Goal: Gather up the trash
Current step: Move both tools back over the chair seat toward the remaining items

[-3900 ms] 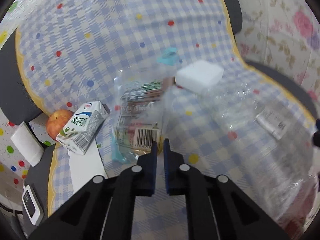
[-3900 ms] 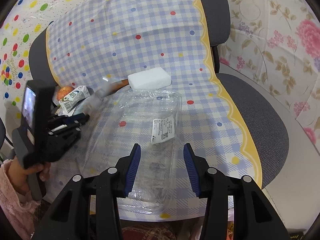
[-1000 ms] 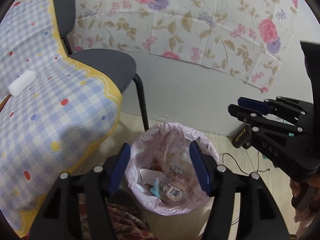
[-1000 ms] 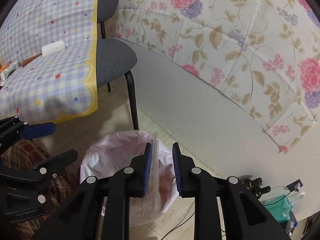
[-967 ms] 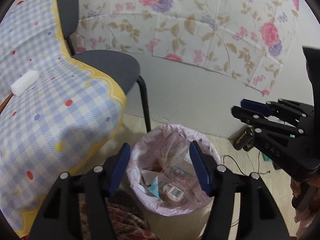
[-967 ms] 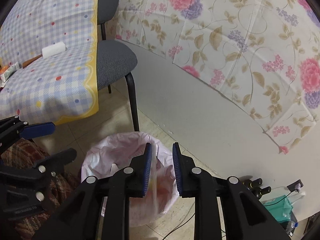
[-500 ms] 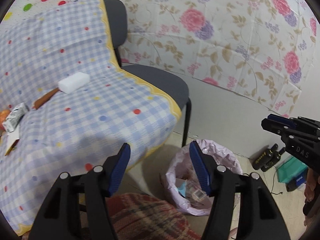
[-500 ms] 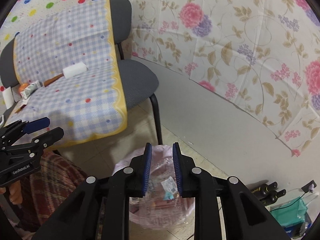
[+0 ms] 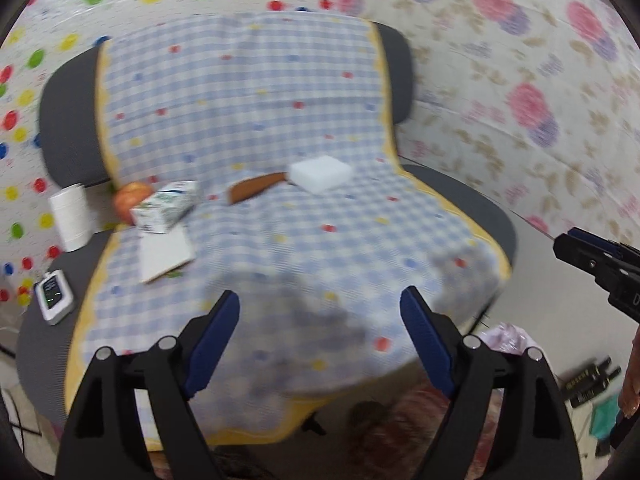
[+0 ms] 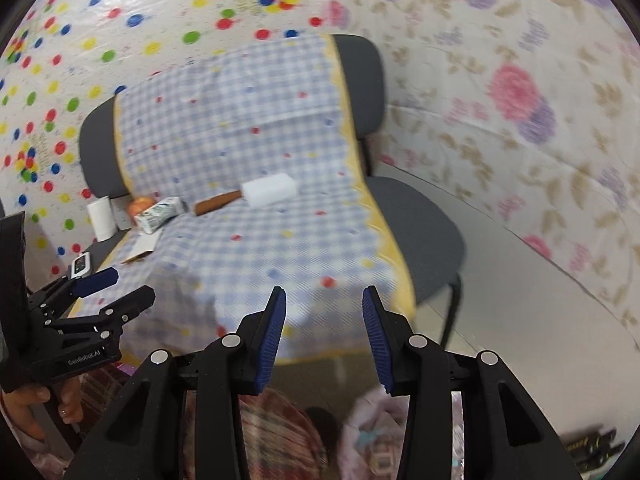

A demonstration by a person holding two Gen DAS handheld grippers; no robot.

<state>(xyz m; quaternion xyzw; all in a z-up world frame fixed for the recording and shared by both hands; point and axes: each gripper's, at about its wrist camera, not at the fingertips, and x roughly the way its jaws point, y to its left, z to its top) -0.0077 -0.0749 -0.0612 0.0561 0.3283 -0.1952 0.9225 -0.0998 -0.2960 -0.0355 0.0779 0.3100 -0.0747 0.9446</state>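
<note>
surface: blue-check cloth with yellow edge [image 9: 280, 128] is draped over a grey chair [image 9: 472, 204], seen centre frame in both views.
room: dotted sheet [image 10: 120, 20] is hung in the upper left, floral sheet [image 10: 520, 80] in the upper right; pale floor is seen at lower right.
on cloth: white sponge block [image 9: 320, 174] lies mid-frame, touching a brown stick-like item [image 9: 256, 188] on its left. Milk carton [image 9: 166, 207] sits further left, against an apple [image 9: 130, 198], with a white card [image 9: 164, 254] just below the carton.
off cloth: white roll [image 9: 70, 216] and a small white device [image 9: 54, 296] are seen at left edge, on bare seat.
left gripper [image 9: 320, 332]: jaws are spread wide and opening, nothing between them.
right gripper [image 10: 324, 336]: jaws are apart and opening, nothing between them.
trash bin: pink-lined bin [image 10: 384, 440] is seen at bottom of right wrist view, beneath the fingers, with litter inside. In left wrist view only a scrap of pink liner is caught at lower right.
left view only: device screen is seen closer, and the other gripper's tips at right edge.
right view only: chair leg [image 10: 452, 312] and the hand [image 10: 36, 408] holding the left gripper, lower left.
blur: both frames are smeared; carton print cannot be read.
</note>
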